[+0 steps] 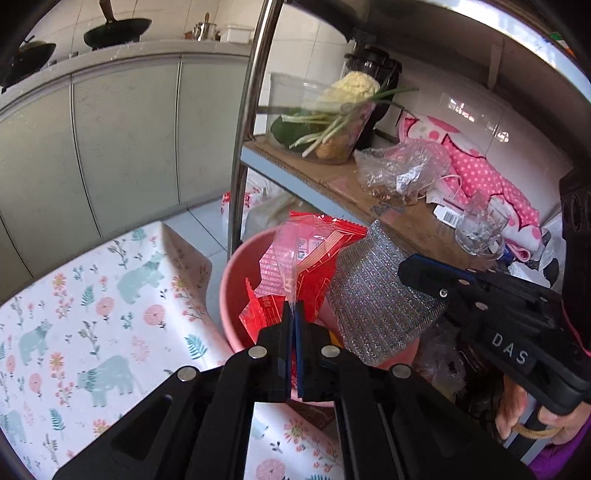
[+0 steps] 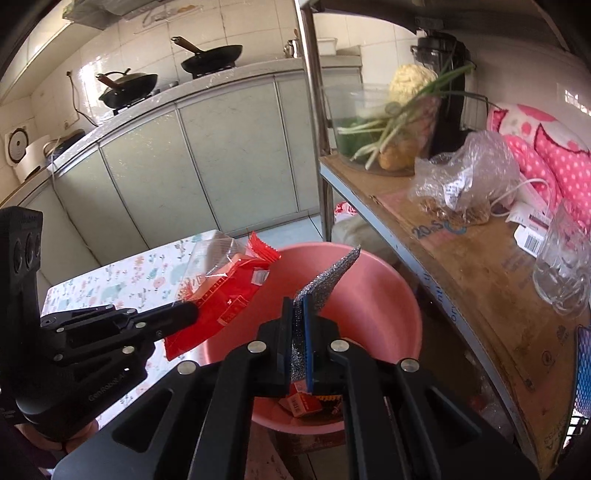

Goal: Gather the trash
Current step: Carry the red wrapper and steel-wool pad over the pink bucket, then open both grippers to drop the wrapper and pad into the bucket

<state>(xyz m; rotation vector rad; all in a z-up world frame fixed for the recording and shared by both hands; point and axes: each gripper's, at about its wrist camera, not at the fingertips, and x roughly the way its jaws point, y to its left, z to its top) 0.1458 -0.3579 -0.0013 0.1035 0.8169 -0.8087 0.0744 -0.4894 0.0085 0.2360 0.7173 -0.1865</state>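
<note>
I am holding a red wrapper [image 1: 295, 266] clamped in my left gripper [image 1: 294, 317] and a silver scouring pad [image 2: 321, 284] pinched in my right gripper [image 2: 298, 314], both over the pink basin [image 2: 388, 295]. I should be centring each piece above it before letting go.

We see a kitchen with white tiled walls [image 2: 258, 22] and a pale tiled floor [image 1: 207, 229]. Grey-green cabinet doors [image 2: 221, 155] run beneath a long counter [image 2: 207, 83] carrying two dark pans [image 2: 212, 59]. A desk under a floral bear-print cloth [image 1: 92, 314] stands beside a metal-posted shelf [image 2: 480, 266] — daylight falls brightly across its wooden board.
</note>
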